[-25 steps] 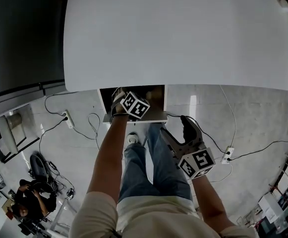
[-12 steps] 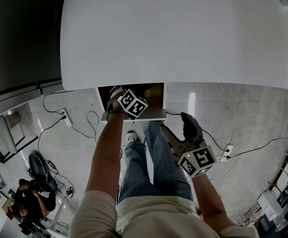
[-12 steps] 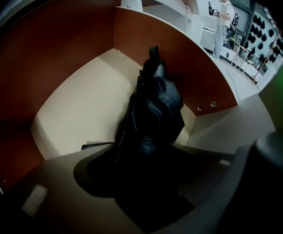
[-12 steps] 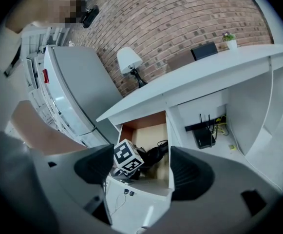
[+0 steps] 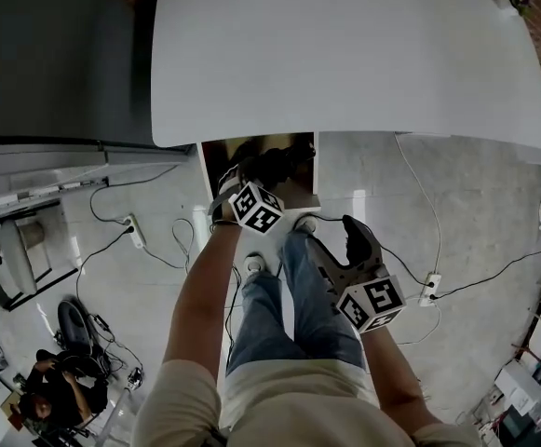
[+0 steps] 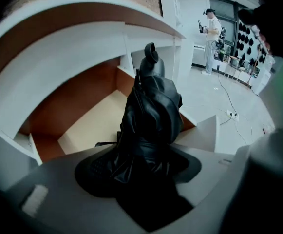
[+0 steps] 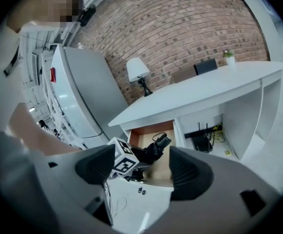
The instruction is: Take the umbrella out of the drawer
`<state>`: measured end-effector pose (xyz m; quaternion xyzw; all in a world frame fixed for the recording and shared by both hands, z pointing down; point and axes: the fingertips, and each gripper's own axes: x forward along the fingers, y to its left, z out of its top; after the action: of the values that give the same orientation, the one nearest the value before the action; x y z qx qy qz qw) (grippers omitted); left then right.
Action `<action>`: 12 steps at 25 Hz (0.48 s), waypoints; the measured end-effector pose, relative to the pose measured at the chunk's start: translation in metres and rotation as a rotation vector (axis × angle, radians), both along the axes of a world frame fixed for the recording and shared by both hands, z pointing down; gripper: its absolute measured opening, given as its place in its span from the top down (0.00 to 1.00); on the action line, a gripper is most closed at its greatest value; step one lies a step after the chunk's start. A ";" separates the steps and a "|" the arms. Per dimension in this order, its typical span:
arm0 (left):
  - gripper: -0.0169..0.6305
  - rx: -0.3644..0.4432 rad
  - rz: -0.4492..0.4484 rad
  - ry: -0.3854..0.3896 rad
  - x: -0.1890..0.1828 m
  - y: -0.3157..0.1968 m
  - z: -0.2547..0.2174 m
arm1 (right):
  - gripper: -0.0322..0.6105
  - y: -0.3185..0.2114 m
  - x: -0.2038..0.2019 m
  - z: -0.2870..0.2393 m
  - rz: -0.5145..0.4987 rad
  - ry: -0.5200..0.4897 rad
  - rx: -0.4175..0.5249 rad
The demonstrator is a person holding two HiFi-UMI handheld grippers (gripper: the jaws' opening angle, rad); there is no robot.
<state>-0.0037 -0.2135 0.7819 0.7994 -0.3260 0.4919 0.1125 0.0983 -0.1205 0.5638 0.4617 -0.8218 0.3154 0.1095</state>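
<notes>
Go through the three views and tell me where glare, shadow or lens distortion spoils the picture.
Head view: the white desk top is flat, featureless and bowed by the lens, and the drawer beneath sits in shadow. Left gripper view: heavy fisheye, dark corners, the black umbrella shows only faint sheen. Right gripper view: the brick wall curves, edges darken.

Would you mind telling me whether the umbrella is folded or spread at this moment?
Folded: the umbrella is a tight black bundle of gathered fabric, with no canopy spread out.

Drawer's (image 5: 219, 156) rear hidden under desk (image 5: 344, 54) (head view; amt unclear).
</notes>
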 end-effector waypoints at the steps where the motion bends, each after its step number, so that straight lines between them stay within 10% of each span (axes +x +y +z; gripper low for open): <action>1: 0.55 0.017 -0.001 0.015 0.000 0.004 -0.011 | 0.41 0.004 -0.004 -0.007 0.002 0.003 0.011; 12: 0.55 0.156 -0.010 0.177 -0.011 0.061 -0.135 | 0.46 0.044 -0.029 -0.078 0.030 0.050 0.154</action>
<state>-0.0143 -0.1527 0.6470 0.8445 -0.3561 0.3919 0.0807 0.0698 -0.0767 0.4855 0.4888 -0.8335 0.2414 0.0893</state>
